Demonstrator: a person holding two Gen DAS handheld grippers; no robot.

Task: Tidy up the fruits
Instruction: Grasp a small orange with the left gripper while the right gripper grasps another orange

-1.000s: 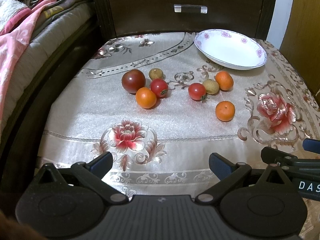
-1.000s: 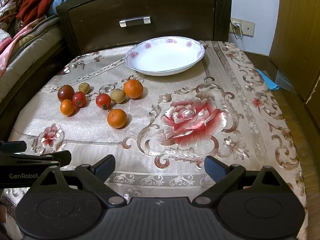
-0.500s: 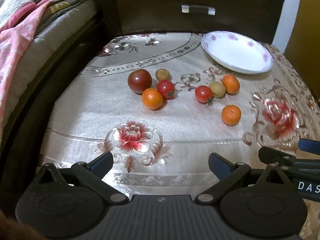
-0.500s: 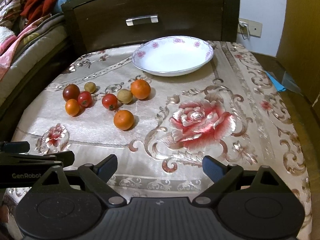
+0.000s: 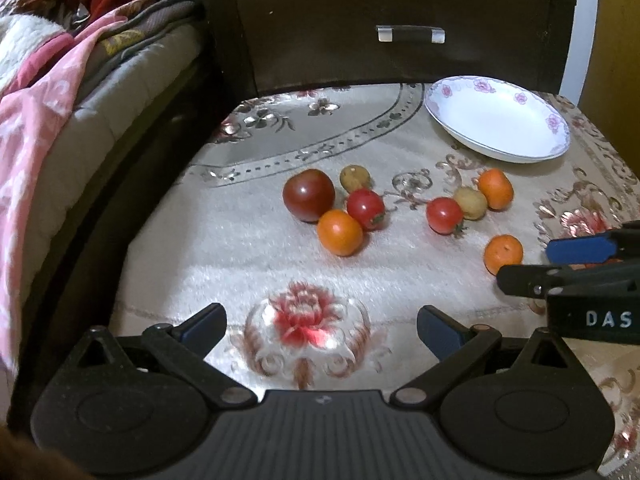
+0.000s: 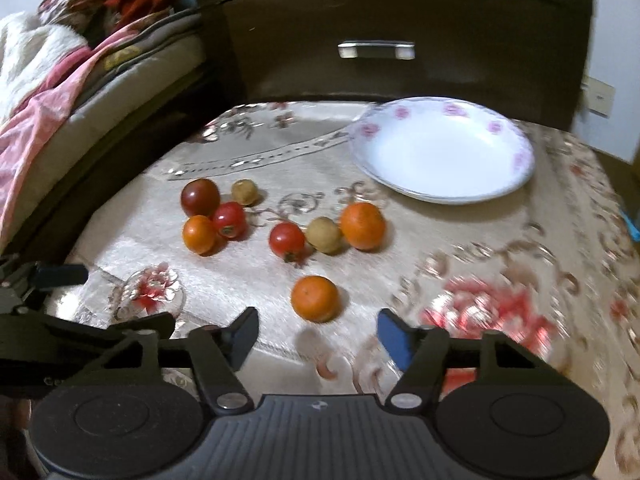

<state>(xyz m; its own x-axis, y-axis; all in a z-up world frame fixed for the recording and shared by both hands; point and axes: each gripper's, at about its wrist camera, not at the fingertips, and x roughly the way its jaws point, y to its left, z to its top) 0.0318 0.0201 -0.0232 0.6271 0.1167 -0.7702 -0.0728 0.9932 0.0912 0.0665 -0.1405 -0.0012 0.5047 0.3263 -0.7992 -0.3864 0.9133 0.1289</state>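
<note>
right wrist view: right gripper (image 6: 316, 332) jaws just narrowing, nothing between; left gripper (image 5: 320, 320) jaws apart, empty; risk: nearest orange (image 6: 315, 298) rolls if nudged off-centre

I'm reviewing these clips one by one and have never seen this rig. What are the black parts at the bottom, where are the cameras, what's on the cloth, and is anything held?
There is no robot: a person carries a hand-held gripper in each hand, and a fisheye camera on each looks along its fingers. The black parts below are the left hand-held gripper in one view and the right hand-held gripper in the other. On the flowered tablecloth lie three oranges, two red tomatoes, a dark tomato and two small brown fruits, near an empty white plate. Nothing is held. The right jaws have just been closing, with nothing between them, near the nearest orange.
</note>
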